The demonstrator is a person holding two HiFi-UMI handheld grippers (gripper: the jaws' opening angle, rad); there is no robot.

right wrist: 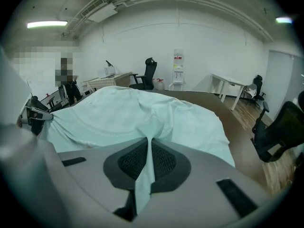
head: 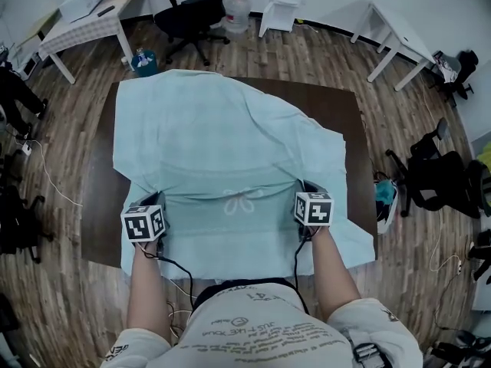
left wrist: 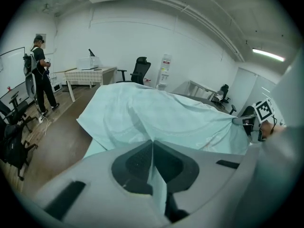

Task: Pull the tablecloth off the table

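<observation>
Down at the near edge of the dark brown table point(head: 341, 117), both grippers have a bite on the pale blue-green tablecloth point(head: 222, 144). The left gripper point(head: 156, 199) has its jaws closed tight, and its own view shows a thin fold of cloth squeezed between the dark pads. Same story on the right: the right gripper point(head: 304, 185) is clamped shut with a pleat of the cloth running down through its jaws.

Between the two pinches the cloth draws into a straight band across the near side, with a small stitched bow motif point(head: 243, 200) sitting right in the middle of it. From each pinch the fabric slopes down and away onto the tabletop, rumpled and creased. It covers most of the table and its near edge hangs over towards the person, but the far right corner and a strip along the left side of the wood are bare.

Around the room, a black office chair point(head: 192, 10) and a water jug point(head: 236, 8) stand at the far side on the wooden floor point(head: 69, 228), with a blue bin point(head: 143, 61) close to the table's far left corner. A table with a checked cover point(head: 84, 20) is far left, a white table point(head: 393, 41) far right. The left gripper view also catches a person in black point(left wrist: 42, 77) standing off to the left.
</observation>
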